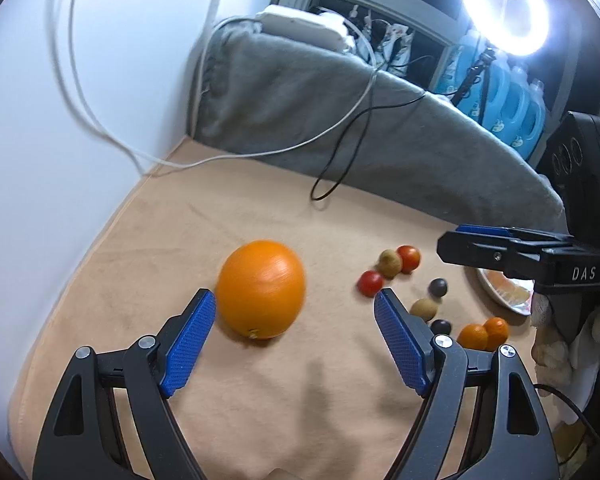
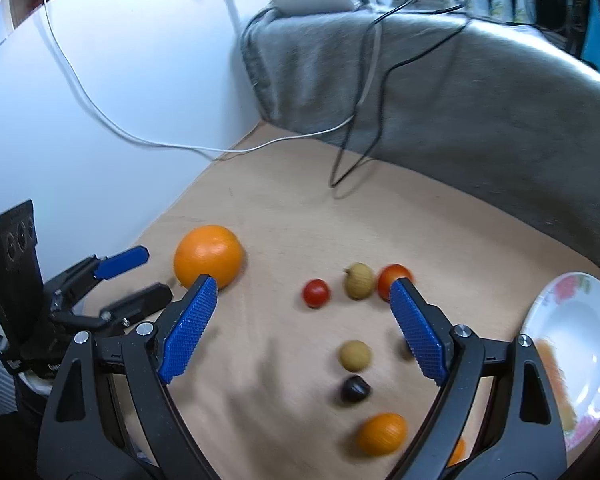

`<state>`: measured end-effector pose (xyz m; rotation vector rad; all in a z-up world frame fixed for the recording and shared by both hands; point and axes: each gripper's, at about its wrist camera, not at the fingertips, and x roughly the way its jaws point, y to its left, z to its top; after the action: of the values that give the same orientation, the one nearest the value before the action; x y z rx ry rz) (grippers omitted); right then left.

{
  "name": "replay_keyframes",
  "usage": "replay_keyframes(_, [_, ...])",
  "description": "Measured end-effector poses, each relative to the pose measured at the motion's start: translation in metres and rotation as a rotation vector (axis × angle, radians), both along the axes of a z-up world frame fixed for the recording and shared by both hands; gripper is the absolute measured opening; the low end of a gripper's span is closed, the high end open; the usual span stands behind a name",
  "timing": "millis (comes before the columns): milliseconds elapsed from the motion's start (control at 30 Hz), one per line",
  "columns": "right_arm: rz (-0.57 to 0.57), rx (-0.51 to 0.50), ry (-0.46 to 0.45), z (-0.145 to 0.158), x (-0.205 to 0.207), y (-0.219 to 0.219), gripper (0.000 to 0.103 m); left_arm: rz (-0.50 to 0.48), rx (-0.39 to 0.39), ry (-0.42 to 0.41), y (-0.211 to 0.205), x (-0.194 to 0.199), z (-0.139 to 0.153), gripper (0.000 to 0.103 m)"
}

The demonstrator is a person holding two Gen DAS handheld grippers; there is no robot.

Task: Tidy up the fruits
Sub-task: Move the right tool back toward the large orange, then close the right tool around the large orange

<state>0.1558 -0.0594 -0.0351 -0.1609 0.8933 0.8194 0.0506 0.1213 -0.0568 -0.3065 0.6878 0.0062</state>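
Both tools wide, orange (image 1: 261,289) btwn.

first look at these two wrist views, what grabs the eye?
The big orange on the tan cloth, just ahead of the left gripper, whose blue-padded jaws stand wide with nothing between them. To its right lies a scatter of small fruit: red tomatoes, tan and dark round ones, two small oranges. At the far right sits a floral plate, and a ring light glares at the left view's top right.
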Motion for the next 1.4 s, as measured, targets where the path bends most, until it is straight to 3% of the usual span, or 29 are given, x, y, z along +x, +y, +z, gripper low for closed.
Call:
replay_keyframes(433, [0.082, 0.013, 0.154, -0.029, 0.014, 0.063, 0.09, 0.001, -0.066, 0.063, 0.02, 0.014, -0.024, 0.081])
replay_keyframes(967, [0.112, 0.082, 0.343, -0.061, 0.032, 0.095, 0.09, -0.037, -0.15, 0.111, 0.026, 0.033, -0.035, 0.079])
replay_keyframes(1400, [0.125, 0.108, 0.427, -0.072, 0.034, 0.107, 0.074, -0.048, -0.143, 0.137, 0.025, 0.039, -0.037, 0.061])
